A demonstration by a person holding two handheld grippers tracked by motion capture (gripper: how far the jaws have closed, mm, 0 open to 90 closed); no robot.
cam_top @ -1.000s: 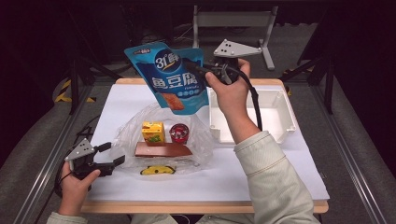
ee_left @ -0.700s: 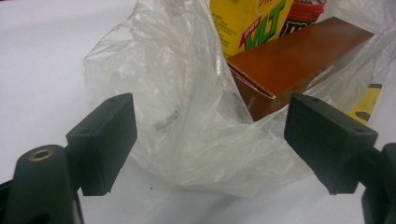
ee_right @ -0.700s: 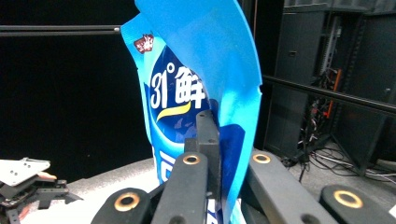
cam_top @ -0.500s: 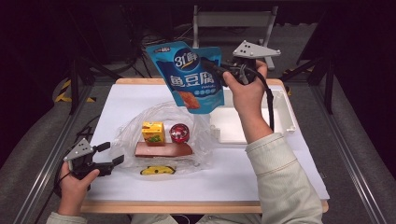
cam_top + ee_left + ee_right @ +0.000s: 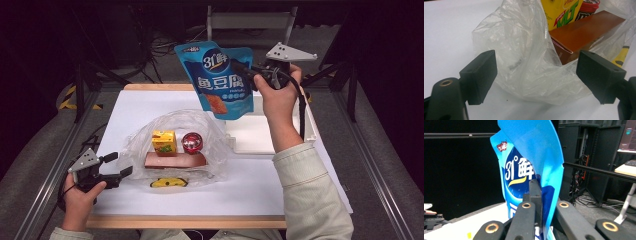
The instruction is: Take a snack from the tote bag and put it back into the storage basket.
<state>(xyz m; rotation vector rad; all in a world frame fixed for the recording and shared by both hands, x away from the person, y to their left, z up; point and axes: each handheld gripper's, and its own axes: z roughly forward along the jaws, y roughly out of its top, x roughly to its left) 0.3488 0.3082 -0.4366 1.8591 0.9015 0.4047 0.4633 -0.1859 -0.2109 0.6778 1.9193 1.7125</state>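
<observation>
Pouch [image 5: 221,79] clamped in right tool [image 5: 248,72], aloft; left tool [image 5: 119,165] gaping beside bag [image 5: 210,135].

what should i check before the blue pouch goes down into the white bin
1. Grip on pouch: the right hand-held gripper is shut on the blue pouch, jaws pinching its edge in the right gripper view. Ok.
2. Pouch clear of the table: it hangs in the air. Ok.
3. Room in the white bin: its floor looks bare. Ok.
4. Pouch over the bin: it hangs by the bin's left end, not centred. Not ok.
5. Left hand-held gripper out of the way: open, beside the plastic bag, far from the bin. Ok.
</observation>
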